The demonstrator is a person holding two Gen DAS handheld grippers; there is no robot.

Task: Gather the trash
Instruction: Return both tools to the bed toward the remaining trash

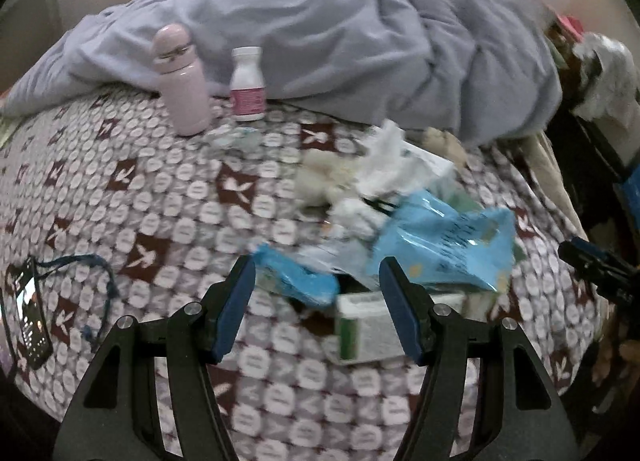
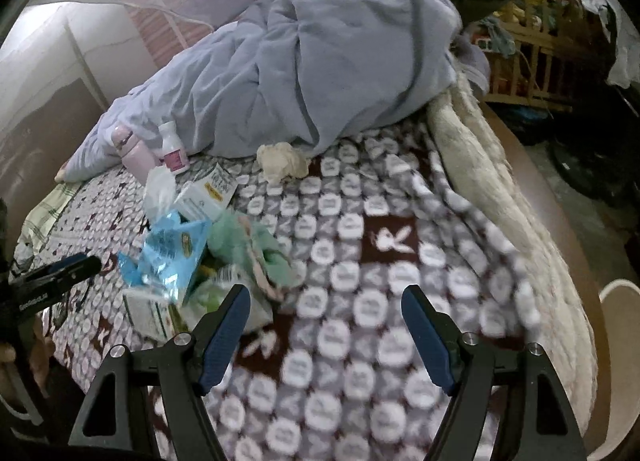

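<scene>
Bed [image 1: 160,197]: phone [image 1: 30,321] left view only

bed: trash heap [image 1: 404,221] on blanket [image 1: 160,201]; behind-left: flask [image 1: 182,81] beside bottle [image 1: 248,83]; behind: duvet [image 1: 340,45]; far-left: phone [image 1: 28,317]

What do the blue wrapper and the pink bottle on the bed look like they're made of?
Blue wrapper: thin glossy plastic film, judging by its crinkles and bright glints. Pink bottle: smooth, hard and softly shiny, likely coated metal or plastic; the blur leaves that open.
</scene>
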